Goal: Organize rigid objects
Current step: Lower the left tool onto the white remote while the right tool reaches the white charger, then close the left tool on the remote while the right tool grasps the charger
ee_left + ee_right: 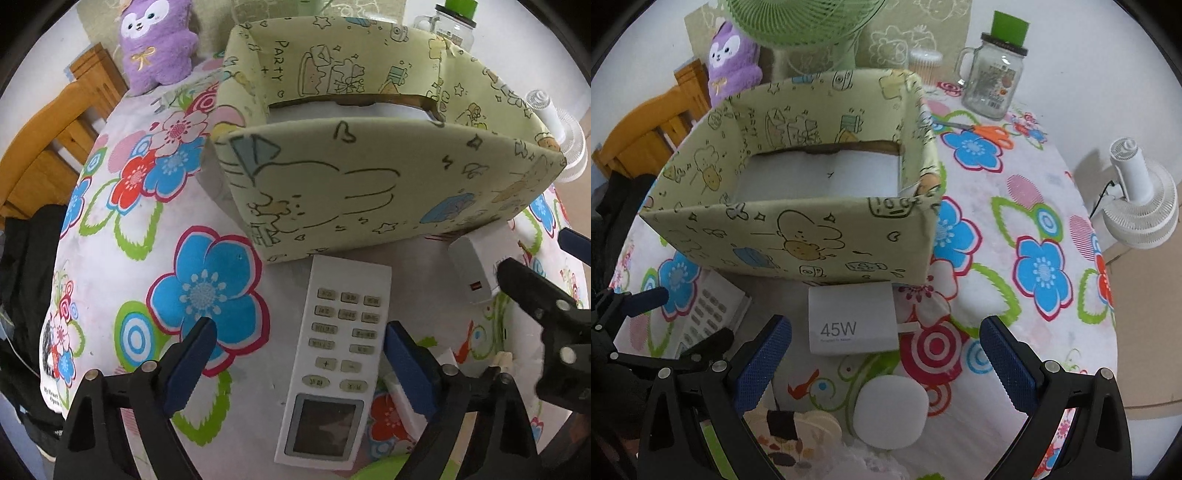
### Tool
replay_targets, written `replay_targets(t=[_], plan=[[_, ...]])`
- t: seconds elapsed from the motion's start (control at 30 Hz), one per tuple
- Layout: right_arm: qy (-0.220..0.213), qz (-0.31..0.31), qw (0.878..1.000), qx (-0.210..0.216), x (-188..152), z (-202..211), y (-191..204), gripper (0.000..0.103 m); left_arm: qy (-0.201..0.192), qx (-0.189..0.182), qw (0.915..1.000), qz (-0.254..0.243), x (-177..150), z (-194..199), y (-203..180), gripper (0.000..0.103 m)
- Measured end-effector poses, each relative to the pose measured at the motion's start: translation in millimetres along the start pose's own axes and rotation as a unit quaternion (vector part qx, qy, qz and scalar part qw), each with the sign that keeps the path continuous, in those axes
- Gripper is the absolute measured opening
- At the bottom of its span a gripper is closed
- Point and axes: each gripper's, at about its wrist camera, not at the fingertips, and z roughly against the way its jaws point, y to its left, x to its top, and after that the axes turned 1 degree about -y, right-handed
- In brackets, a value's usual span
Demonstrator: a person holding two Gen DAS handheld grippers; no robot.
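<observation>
A pale green cartoon-print box stands open and looks empty on the flowered tablecloth. A white remote control lies in front of it, between the blue pads of my open left gripper, which hovers over it. The remote's edge also shows in the right wrist view. A white 45W charger lies against the box's front. My right gripper is open, just behind the charger. A rounded white case lies between its arms.
A glass mug jar with a green lid, orange scissors, a purple plush toy, a green fan and a white clip fan surround the box. A wooden chair stands left. Small items lie near.
</observation>
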Motion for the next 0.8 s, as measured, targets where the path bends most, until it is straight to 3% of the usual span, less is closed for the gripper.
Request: replay_targets(t=[0.27, 0.4, 0.53, 0.67, 0.8], plan=[[0.023, 0.007, 1.0, -0.008, 0, -22, 4, 0.103, 0.008, -0.018, 0.9998, -0.004, -1, -7, -4, 0.084], [0.032, 0.007, 0.999, -0.012, -1, -33, 5, 0.102, -0.001, -0.027, 0.9994, -0.021, -1, -7, -6, 0.067], [0.041, 0.009, 0.999, -0.007, 1, -41, 9, 0.093, -0.006, -0.035, 0.9986, -0.04, -4, -3, -17, 0.049], [0.045, -0.008, 0.999, 0.011, 0, -44, 9, 0.079, -0.002, -0.039, 0.9985, -0.039, -4, -2, -26, 0.046], [0.042, -0.008, 0.999, 0.006, -2, -42, 12, 0.076, 0.001, -0.046, 0.9986, -0.025, -1, -2, -23, 0.045]])
